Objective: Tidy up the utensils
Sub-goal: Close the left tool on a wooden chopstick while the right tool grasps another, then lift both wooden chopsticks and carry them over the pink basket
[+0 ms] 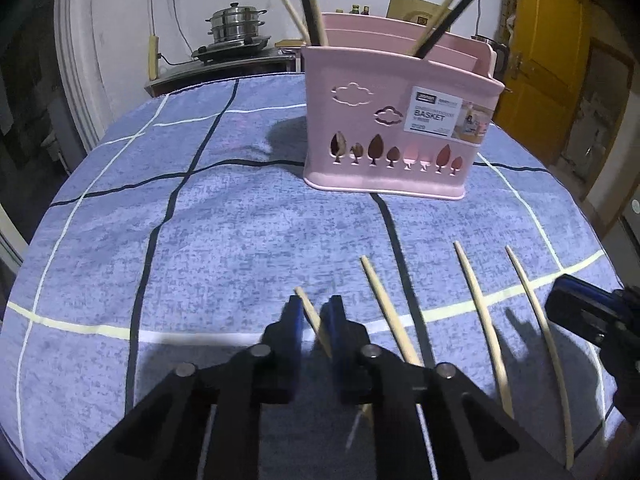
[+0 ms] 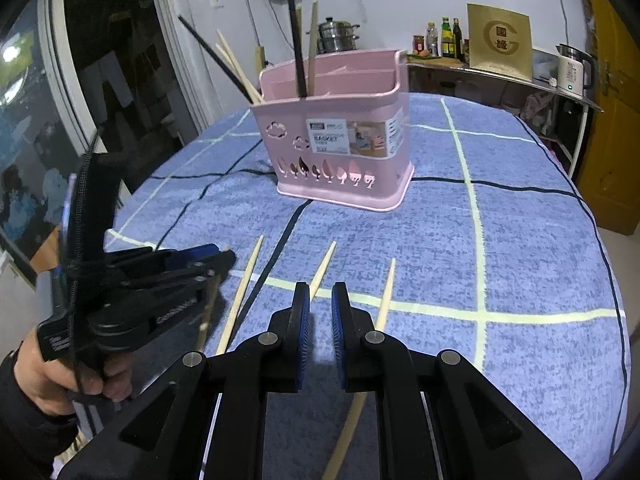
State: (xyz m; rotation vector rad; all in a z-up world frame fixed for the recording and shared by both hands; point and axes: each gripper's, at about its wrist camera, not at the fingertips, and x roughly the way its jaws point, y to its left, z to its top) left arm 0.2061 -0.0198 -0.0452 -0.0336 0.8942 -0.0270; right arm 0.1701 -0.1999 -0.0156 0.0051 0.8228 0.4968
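Observation:
A pink utensil basket (image 1: 392, 128) stands on the blue checked tablecloth (image 1: 224, 216) and holds several chopsticks, pale and black; it also shows in the right wrist view (image 2: 340, 152). Several pale wooden chopsticks lie near the front edge. My left gripper (image 1: 314, 316) has its jaws around the leftmost chopstick (image 1: 310, 310), with small gaps still showing. Other chopsticks (image 1: 390, 312) (image 1: 482, 320) (image 1: 536, 320) lie to its right. My right gripper (image 2: 320, 300) is open and empty, low over two chopsticks (image 2: 324, 266) (image 2: 386, 296). The left gripper (image 2: 216, 260) shows at the left there.
A steel steamer pot (image 1: 236, 26) sits on a stove behind the table. A shelf with bottles (image 2: 444, 40), a gold box (image 2: 500, 40) and a white kettle (image 2: 574, 70) runs along the back right. A yellow door (image 1: 548, 52) is at right.

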